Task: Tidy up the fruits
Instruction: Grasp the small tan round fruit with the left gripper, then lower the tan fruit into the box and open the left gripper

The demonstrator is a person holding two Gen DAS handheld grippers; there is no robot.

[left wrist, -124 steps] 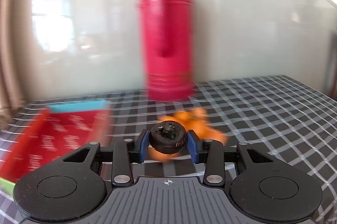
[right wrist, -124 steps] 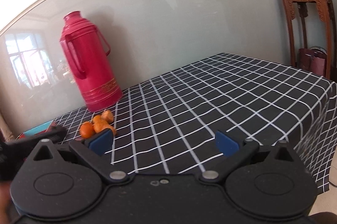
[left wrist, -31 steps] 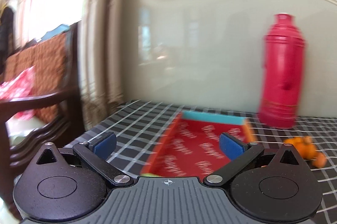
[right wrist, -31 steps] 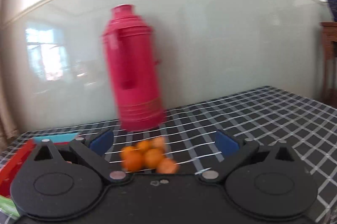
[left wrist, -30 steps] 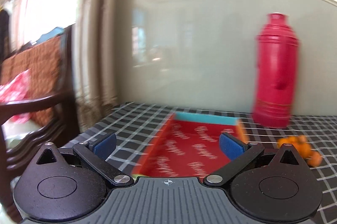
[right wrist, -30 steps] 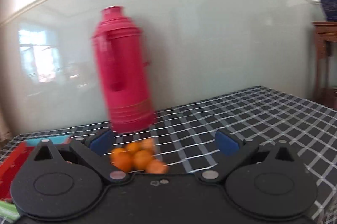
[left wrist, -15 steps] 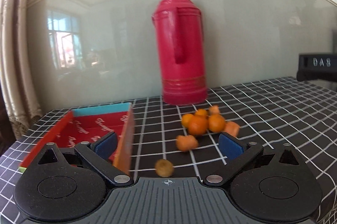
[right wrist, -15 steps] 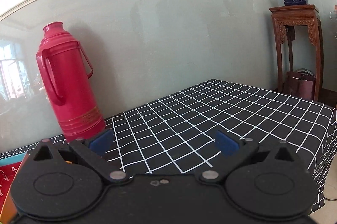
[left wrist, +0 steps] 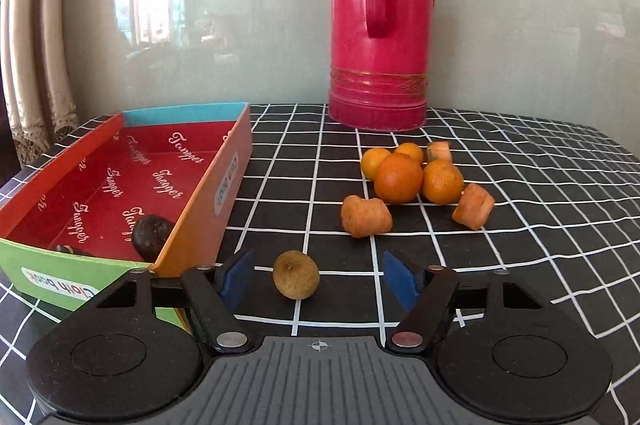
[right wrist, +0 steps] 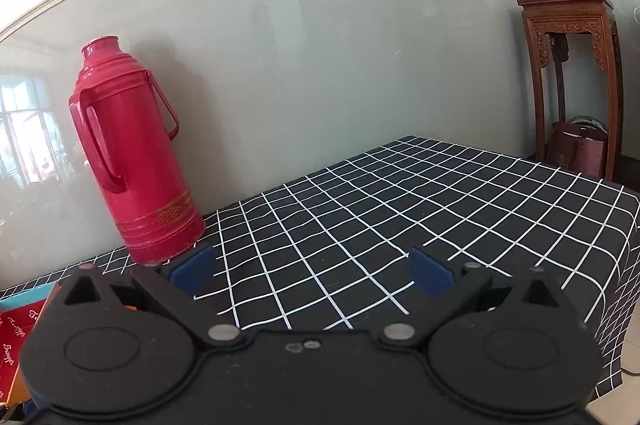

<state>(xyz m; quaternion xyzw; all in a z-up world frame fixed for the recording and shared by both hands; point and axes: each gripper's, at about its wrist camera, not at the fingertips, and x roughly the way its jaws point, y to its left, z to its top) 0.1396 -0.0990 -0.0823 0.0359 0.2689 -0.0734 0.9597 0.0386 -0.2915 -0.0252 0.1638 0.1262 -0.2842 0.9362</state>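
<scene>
In the left wrist view my left gripper [left wrist: 318, 277] is open, its blue pads on either side of a small brown round fruit [left wrist: 296, 274] that lies on the checked cloth, untouched. A dark fruit [left wrist: 151, 235] lies in the red box [left wrist: 208, 181] to the left. A cluster of oranges [left wrist: 398, 178] and orange chunks [left wrist: 366, 216] lies ahead to the right. My right gripper [right wrist: 312, 271] is open and empty over bare cloth, away from the fruit.
A tall red thermos [left wrist: 380, 21] stands at the back against the wall and shows in the right wrist view [right wrist: 128, 161] too. A wooden stand [right wrist: 568, 77] with a potted plant is beyond the table's right edge. The checked tablecloth [right wrist: 400, 209] stretches to the right.
The left gripper has let go of the dark fruit into the box, swung back to the right and come down around the small brown fruit. The right gripper has turned right, away from the oranges.
</scene>
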